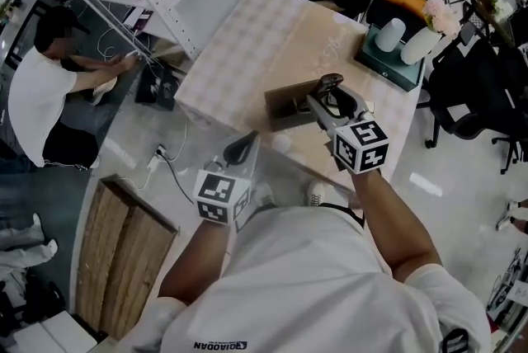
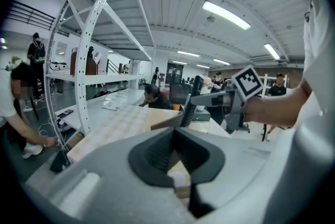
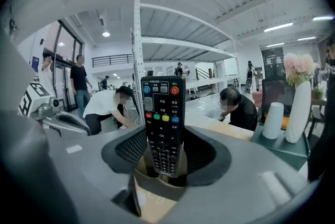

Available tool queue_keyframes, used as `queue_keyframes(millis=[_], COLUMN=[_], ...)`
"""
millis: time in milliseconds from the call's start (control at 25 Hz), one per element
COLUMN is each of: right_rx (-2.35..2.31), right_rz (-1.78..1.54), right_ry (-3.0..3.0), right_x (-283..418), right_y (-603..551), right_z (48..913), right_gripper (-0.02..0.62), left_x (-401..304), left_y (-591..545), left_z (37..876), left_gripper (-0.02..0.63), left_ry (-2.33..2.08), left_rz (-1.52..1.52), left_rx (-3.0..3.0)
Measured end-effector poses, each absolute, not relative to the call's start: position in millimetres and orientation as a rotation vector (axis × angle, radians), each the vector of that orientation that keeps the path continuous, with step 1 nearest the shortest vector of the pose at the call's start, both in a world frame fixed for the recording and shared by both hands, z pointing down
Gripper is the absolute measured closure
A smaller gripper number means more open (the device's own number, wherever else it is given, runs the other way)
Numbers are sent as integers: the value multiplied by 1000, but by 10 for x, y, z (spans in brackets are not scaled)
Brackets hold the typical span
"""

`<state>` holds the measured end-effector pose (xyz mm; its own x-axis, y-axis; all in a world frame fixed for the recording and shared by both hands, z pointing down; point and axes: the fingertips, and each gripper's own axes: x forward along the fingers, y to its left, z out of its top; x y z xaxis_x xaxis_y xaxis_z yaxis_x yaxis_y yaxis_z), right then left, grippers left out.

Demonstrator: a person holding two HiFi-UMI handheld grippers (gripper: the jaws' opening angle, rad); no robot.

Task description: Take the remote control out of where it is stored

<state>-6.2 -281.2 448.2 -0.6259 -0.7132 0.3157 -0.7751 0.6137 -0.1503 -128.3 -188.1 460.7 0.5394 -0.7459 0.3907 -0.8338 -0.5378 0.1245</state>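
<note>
Over brown box [image 1: 285,105] on table [image 1: 247,38]: R gripper [image 1: 328,101] clamped on lower end of remote control [image 3: 162,123].
Remote stands upright, long axis approx vertical, rising straight out of the jaws w/ box directly below. Looks about clear of it, so next move is prob. away, no tilt. L gripper [image 1: 239,149] closed, empty, further off. Remote: black, slim, red pwr btn, coloured btn row.
</note>
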Motion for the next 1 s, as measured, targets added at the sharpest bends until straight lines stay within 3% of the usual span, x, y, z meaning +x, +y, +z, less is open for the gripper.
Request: queue_keyframes(millis=[520,1000], right_rx=[935,370], right_rz=[190,-73], right_ry=[-2287,-1841], right_x=[969,1227], right_y=[-2652,-2331], right_z=[5152,6173], right_gripper=[371,372], left_x=[-1024,-890], left_y=[-1807,-1749], left_z=[4661,4671], left_gripper=[603,603], left_ry=[-1319,-1336], left_rz=[419,427], left_rx=[2473,2456])
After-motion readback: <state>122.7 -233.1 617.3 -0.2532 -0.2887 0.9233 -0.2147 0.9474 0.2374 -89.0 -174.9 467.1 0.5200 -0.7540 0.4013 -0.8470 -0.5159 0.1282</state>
